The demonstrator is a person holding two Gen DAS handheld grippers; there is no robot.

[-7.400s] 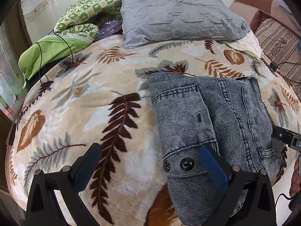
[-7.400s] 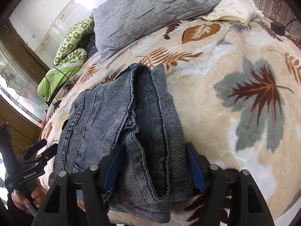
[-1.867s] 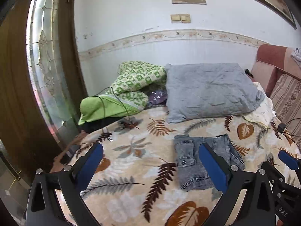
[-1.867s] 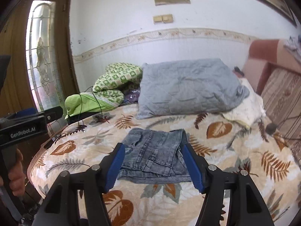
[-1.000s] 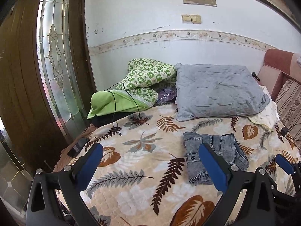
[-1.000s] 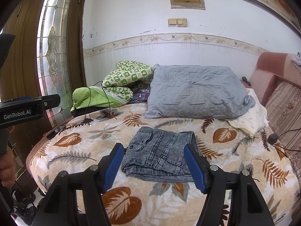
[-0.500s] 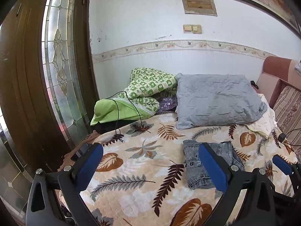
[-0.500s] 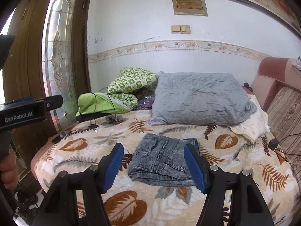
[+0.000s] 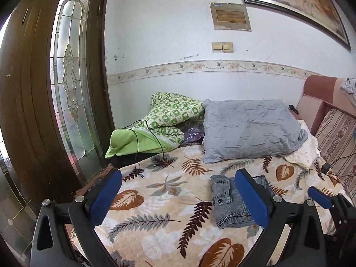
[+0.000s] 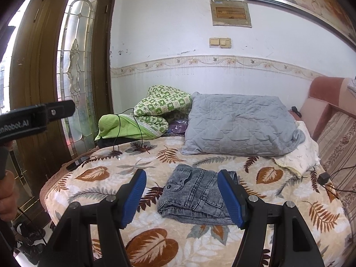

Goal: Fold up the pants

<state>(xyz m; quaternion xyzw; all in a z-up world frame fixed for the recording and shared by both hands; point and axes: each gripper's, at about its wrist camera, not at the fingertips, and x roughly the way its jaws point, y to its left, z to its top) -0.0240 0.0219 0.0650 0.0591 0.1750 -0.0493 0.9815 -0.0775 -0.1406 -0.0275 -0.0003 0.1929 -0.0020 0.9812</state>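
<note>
The grey denim pants (image 10: 195, 195) lie folded in a compact rectangle on the leaf-patterned bed cover (image 10: 93, 173). They also show in the left wrist view (image 9: 227, 202), partly behind a blue finger pad. My left gripper (image 9: 178, 191) is open and empty, held well back from the bed. My right gripper (image 10: 182, 191) is open and empty, also well back, with the pants seen between its pads. The left gripper also shows at the left edge of the right wrist view (image 10: 33, 118).
A grey pillow (image 10: 240, 126) and a green patterned quilt (image 10: 155, 111) lie at the head of the bed. A black cable (image 9: 144, 146) trails on the cover. A wooden door with glass (image 9: 66, 89) is left, a striped sofa (image 9: 336, 138) right.
Both grippers have drawn back and up from the bed over the last second. The folded pants look smaller and lie untouched on the cover.
</note>
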